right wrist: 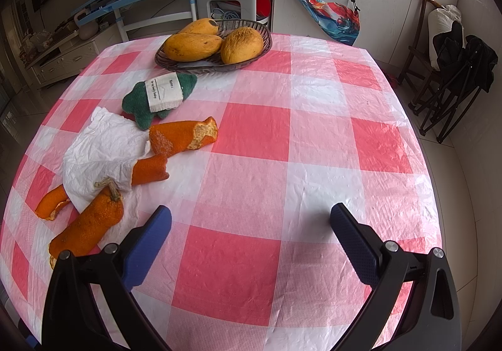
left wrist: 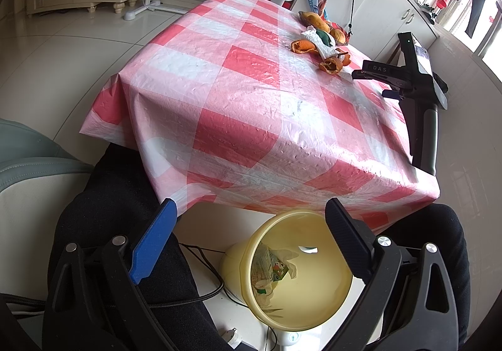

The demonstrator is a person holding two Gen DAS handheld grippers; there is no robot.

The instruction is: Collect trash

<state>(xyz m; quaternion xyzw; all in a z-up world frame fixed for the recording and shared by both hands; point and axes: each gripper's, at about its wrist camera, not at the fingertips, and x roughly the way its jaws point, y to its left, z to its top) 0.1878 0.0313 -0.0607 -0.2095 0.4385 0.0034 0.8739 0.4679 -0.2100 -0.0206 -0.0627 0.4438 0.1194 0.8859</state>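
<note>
Below table: bin (left wrist: 301, 313) holds wrappers | basket (right wrist: 251, 64): mangoes (right wrist: 191, 46) | both hand-held grippers (left wrist: 251, 241) (right wrist: 251, 238) wide, empty

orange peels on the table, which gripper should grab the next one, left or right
Right. The right gripper hangs open over the tablecloth, with the nearest orange peel just beside its left finger. The left gripper is open over the yellow bin.
</note>
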